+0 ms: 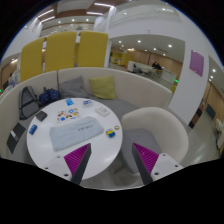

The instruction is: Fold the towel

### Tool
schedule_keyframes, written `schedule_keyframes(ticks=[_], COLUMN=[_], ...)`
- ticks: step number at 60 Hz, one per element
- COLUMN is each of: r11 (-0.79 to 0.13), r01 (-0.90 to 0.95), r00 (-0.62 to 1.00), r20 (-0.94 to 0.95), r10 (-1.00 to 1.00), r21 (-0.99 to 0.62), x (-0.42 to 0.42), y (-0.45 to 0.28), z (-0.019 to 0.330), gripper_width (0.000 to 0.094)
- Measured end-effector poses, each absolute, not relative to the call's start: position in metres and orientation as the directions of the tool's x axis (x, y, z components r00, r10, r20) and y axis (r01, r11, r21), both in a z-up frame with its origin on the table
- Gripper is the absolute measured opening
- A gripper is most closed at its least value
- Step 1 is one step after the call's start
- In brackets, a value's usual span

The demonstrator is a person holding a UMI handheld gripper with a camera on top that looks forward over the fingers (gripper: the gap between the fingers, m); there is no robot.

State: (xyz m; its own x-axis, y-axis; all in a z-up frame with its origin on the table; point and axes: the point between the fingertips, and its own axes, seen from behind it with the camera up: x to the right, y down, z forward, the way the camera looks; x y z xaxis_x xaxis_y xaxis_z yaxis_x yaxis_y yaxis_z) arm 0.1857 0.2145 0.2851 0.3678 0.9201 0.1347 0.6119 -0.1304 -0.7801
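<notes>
Round white table (45,150), hand-held gripper (112,160) open above

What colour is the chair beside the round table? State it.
White chair, clearest in the gripper view.

One gripper-mounted camera looks down from high above a round white table (60,140), facing distant yellow partitions (62,50).

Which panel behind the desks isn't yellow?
The purple panel, alone on the wall beyond the white chair. The three divider panels are yellow. Gripper open, empty.
</notes>
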Motion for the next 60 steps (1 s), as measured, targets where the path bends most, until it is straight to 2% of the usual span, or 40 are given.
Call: schedule_keyframes(ticks=[12, 26, 36, 47, 60], r11=[-0.035, 0.084, 0.127, 0.178, 0.152], r01=[0.626, 0.609, 0.625, 0.643, 0.67], r00=[0.217, 0.001, -0.095, -0.139, -0.107], r20=[0.131, 0.106, 0.086, 0.116, 0.109], r10=[0.967, 0.994, 0.992, 0.984, 0.988], r21=[-0.779, -0.789, -0.77, -0.745, -0.727], x=[0.152, 0.093, 0.055, 0.002, -0.072], y=[0.13, -0.001, -0.056, -0.071, -0.072], z=[0.278, 0.237, 0.187, 0.117, 0.03], gripper_width=[0.087, 0.0867, 0.0867, 0.0868, 0.0864])
